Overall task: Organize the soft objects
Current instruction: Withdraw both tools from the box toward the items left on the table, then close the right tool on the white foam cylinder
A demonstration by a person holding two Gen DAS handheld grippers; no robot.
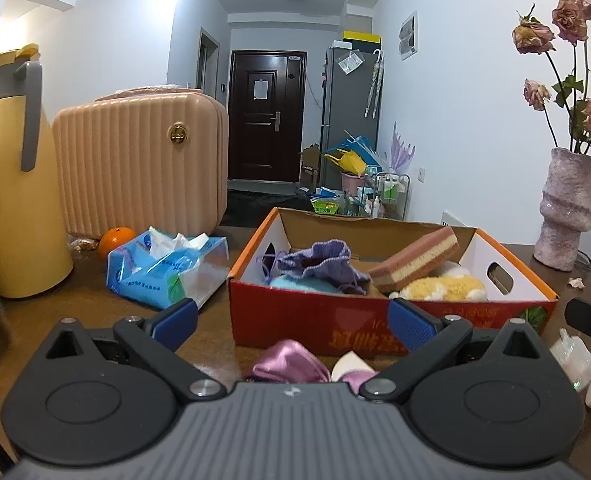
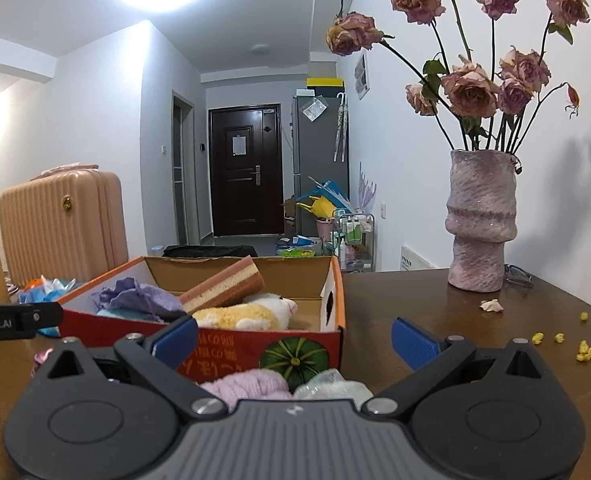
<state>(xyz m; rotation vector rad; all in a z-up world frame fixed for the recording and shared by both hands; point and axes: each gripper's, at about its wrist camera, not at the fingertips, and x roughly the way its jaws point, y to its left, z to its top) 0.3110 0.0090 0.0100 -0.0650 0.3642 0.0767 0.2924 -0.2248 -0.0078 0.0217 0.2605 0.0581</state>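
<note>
At the centre of the left wrist view, the cardboard box (image 1: 307, 320) is holding a purple knitted pouch (image 1: 319, 260), a layered sponge (image 1: 415, 258) and a yellow plush toy (image 1: 443, 288); the left gripper (image 1: 291, 320) is standing wide open above a pink satin pouch (image 1: 287, 366); the right gripper (image 2: 295, 336) is gaping too, over a lilac soft item (image 2: 251, 386) at lower centre.

You see a cardboard box (image 1: 315, 320) with a shiny red printed front. The purple pouch (image 1: 287, 364) looks like smooth, shiny cloth. The yellow toy (image 2: 243, 316) is fluffy. The bench (image 2: 435, 312) is dark, smooth wood. The vase (image 2: 481, 220) looks rough and sparkly.
</note>
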